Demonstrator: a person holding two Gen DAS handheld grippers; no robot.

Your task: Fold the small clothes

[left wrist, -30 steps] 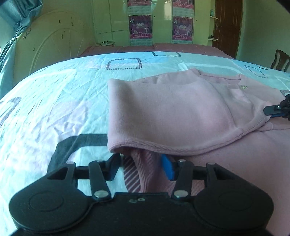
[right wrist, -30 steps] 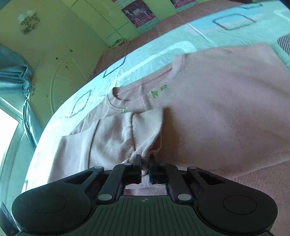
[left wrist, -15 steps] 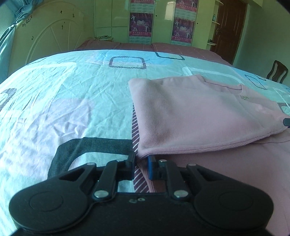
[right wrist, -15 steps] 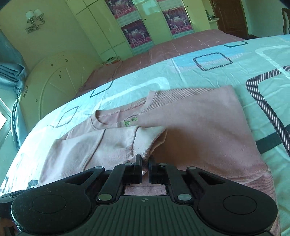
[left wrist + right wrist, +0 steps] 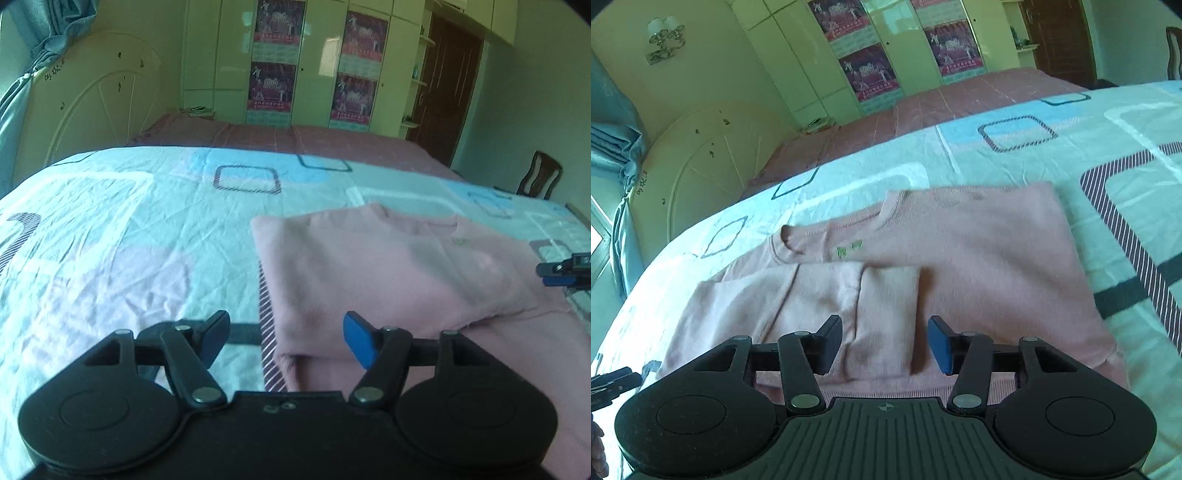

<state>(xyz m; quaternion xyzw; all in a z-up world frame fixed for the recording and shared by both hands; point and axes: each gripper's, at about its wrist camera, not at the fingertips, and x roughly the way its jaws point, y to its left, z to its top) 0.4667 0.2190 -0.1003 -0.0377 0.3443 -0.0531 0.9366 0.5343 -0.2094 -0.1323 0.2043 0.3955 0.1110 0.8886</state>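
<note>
The pink sweatshirt lies flat on the patterned bedsheet, long axis crosswise, one sleeve folded inward. Both the left gripper and right gripper have just opened, jaws spread, gripping nothing, above its near edge.

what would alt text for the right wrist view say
A pink sweater lies flat on a patterned bedsheet, one sleeve folded across its front. The right tongs stand open just above that sleeve, having just opened, with nothing gripped. Behind are a white headboard and a wardrobe with posters.
</note>
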